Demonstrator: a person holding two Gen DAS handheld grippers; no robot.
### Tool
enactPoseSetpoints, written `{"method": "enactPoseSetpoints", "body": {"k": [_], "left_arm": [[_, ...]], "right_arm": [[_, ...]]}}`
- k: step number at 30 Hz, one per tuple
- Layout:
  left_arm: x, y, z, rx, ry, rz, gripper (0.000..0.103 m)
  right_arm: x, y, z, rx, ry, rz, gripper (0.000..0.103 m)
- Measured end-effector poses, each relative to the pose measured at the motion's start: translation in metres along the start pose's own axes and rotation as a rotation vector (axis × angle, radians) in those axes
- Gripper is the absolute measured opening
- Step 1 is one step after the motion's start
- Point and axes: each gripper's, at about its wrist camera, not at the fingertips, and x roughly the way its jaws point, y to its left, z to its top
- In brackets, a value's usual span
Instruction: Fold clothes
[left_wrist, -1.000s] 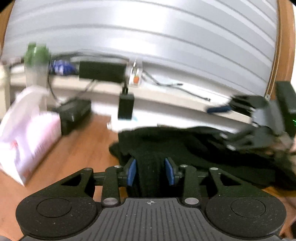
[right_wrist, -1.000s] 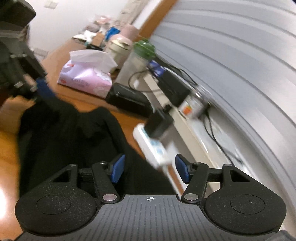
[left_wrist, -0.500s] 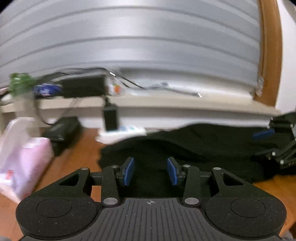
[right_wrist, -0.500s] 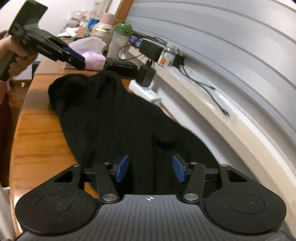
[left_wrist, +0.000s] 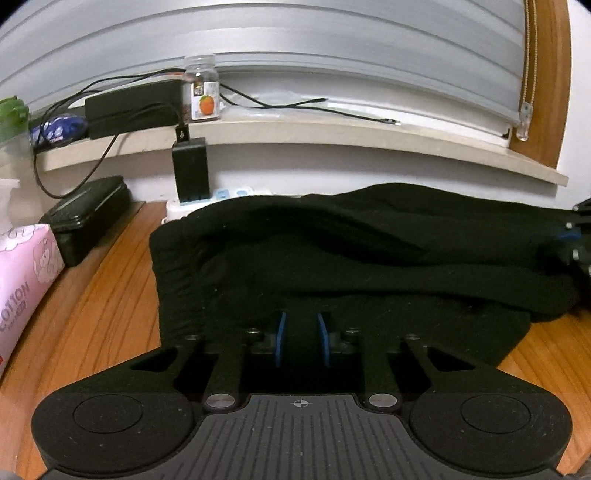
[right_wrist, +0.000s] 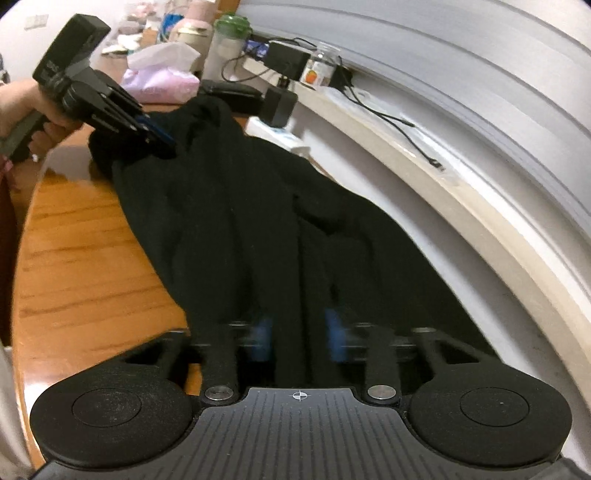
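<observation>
A black garment (left_wrist: 362, 254) lies stretched along the wooden table (left_wrist: 92, 317) under the window sill; it also shows in the right wrist view (right_wrist: 258, 229). My left gripper (left_wrist: 302, 338) is low over its near edge, blue pads close together with black cloth between them. It also shows from the side in the right wrist view (right_wrist: 155, 136), fingers in the cloth. My right gripper (right_wrist: 298, 334) is at the other end, pads blurred, with a fold of cloth between them. It shows at the right edge of the left wrist view (left_wrist: 576, 240).
A pink tissue box (left_wrist: 22, 280), a black case (left_wrist: 88, 218) and a white power strip with a black charger (left_wrist: 190, 170) stand at the left end. A sill (left_wrist: 332, 133) carries a jar (left_wrist: 201, 92), a power brick and cables. Bottles (right_wrist: 225, 40) stand beyond.
Both grippers have come down onto the garment and narrowed on its cloth. The garment is now pulled out long between them, and the views have steadied.
</observation>
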Motion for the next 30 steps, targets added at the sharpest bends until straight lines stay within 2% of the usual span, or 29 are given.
{"method": "enactPoseSetpoints", "body": {"k": [4, 7, 13, 15, 16, 17, 19, 22, 25, 26, 28, 30], "left_arm": [[0.001, 0.002, -0.001, -0.009, -0.003, 0.0, 0.02], [0.002, 0.003, -0.001, -0.014, -0.015, 0.007, 0.02], [0.002, 0.004, 0.01, -0.039, -0.054, 0.033, 0.02], [0.001, 0.002, 0.014, -0.043, -0.066, 0.034, 0.02], [0.001, 0.0, 0.015, -0.039, -0.07, 0.032, 0.02], [-0.001, -0.003, 0.016, -0.027, -0.074, 0.028, 0.02], [-0.003, -0.011, 0.016, -0.002, -0.077, 0.021, 0.02], [-0.002, -0.019, 0.01, 0.033, -0.062, 0.015, 0.02], [0.003, -0.019, 0.004, 0.031, -0.046, 0.016, 0.02], [0.004, -0.018, 0.002, 0.027, -0.041, 0.016, 0.02], [0.007, -0.015, 0.002, 0.014, -0.032, 0.012, 0.021], [0.009, -0.012, 0.001, 0.004, -0.022, 0.01, 0.021]], "right_arm": [[-0.006, -0.015, 0.008, -0.008, -0.036, -0.098, 0.005], [0.001, -0.025, 0.02, -0.06, -0.061, -0.179, 0.005], [0.05, -0.043, 0.053, -0.263, -0.154, -0.444, 0.004], [0.085, -0.045, 0.057, -0.353, -0.135, -0.54, 0.008], [0.098, -0.047, 0.057, -0.353, -0.114, -0.553, 0.019], [0.104, -0.051, 0.058, -0.313, -0.09, -0.537, 0.031], [0.117, -0.058, 0.058, -0.234, -0.043, -0.504, 0.043], [0.099, -0.062, 0.059, -0.085, -0.085, -0.403, 0.043], [0.068, -0.048, 0.056, -0.066, -0.165, -0.349, 0.042], [0.06, -0.043, 0.054, -0.054, -0.177, -0.293, 0.042], [0.052, -0.038, 0.048, -0.013, -0.168, -0.173, 0.041], [0.055, -0.037, 0.042, 0.04, -0.117, -0.074, 0.037]]}}
